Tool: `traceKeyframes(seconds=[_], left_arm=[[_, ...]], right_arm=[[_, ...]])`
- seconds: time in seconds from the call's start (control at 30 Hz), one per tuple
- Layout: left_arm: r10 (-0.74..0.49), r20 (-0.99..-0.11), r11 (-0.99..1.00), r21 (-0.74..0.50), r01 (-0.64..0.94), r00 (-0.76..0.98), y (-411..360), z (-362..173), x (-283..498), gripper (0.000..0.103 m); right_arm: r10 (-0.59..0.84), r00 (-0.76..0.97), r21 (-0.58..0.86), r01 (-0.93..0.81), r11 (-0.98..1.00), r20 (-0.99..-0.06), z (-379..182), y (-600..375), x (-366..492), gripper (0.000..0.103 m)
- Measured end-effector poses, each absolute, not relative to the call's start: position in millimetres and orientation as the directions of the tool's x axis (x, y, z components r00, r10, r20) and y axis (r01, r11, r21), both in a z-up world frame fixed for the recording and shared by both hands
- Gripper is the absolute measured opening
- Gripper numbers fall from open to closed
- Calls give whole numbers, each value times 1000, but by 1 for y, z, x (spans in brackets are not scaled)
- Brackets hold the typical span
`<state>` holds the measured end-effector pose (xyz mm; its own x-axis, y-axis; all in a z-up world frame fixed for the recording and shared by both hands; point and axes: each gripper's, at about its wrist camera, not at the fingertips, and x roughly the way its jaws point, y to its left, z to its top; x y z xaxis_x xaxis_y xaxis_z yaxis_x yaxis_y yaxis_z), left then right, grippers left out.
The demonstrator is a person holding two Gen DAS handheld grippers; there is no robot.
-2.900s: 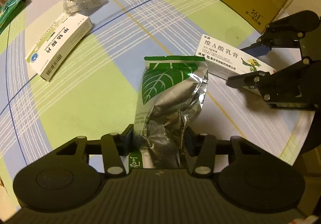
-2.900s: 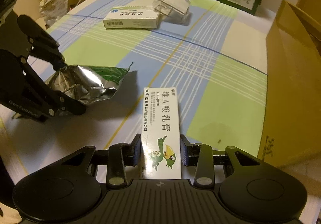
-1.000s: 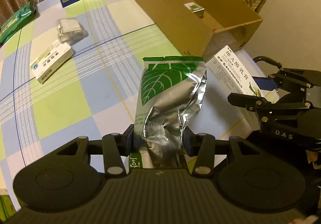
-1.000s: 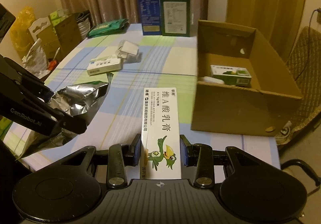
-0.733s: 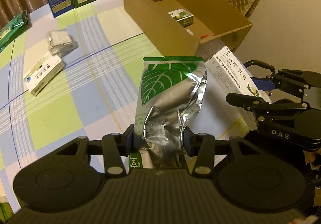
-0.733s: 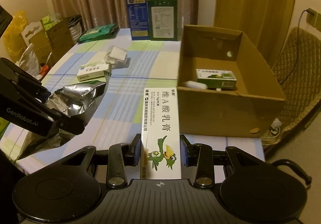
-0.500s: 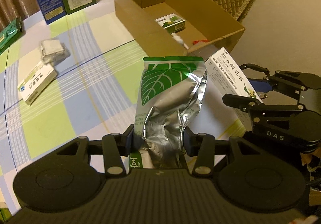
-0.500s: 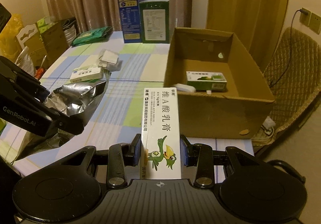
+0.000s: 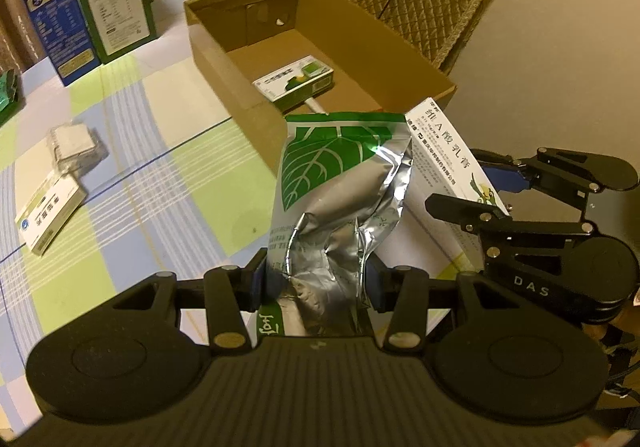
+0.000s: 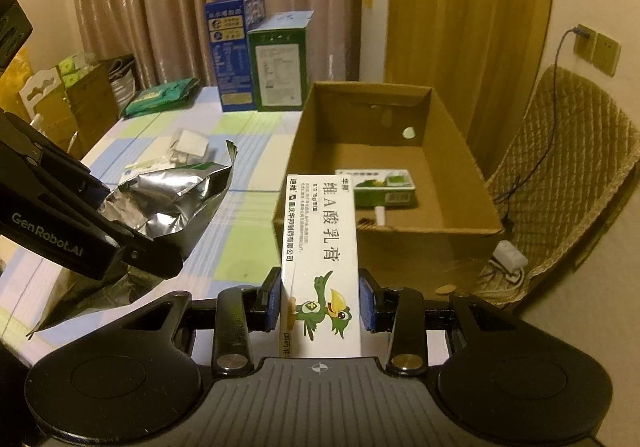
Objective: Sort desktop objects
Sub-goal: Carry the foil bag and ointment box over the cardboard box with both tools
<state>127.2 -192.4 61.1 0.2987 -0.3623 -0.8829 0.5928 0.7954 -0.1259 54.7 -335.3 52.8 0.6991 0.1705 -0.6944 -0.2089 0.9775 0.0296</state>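
Left gripper point(image 9: 316, 283) clamped on a crumpled foil pouch point(image 9: 336, 199), right gripper point(image 10: 320, 305) on a white ointment box point(image 10: 320, 247), near the cardboard box point(image 10: 472, 207); either could clip its rim

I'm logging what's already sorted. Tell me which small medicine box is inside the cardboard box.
The green-and-white box lying flat on the cardboard box's floor. The bird-printed one is held in the right gripper's fingers; another lies on the table.

Foil pouch point(image 9: 340, 183) hides cardboard box's point(image 9: 248, 59) near corner.
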Motion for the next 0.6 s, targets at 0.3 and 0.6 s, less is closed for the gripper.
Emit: traceKeyframes(seconds=[0.3, 0.6], left_arm=[[-391, -873, 796, -162, 584, 291, -216, 73, 145, 42], [-399, -866, 806, -174, 566, 302, -243, 79, 171, 42]], right_arm=[[132, 727, 10, -170, 985, -674, 68, -365, 69, 35], [103, 740, -9, -146, 989, -665, 77, -387, 101, 35]])
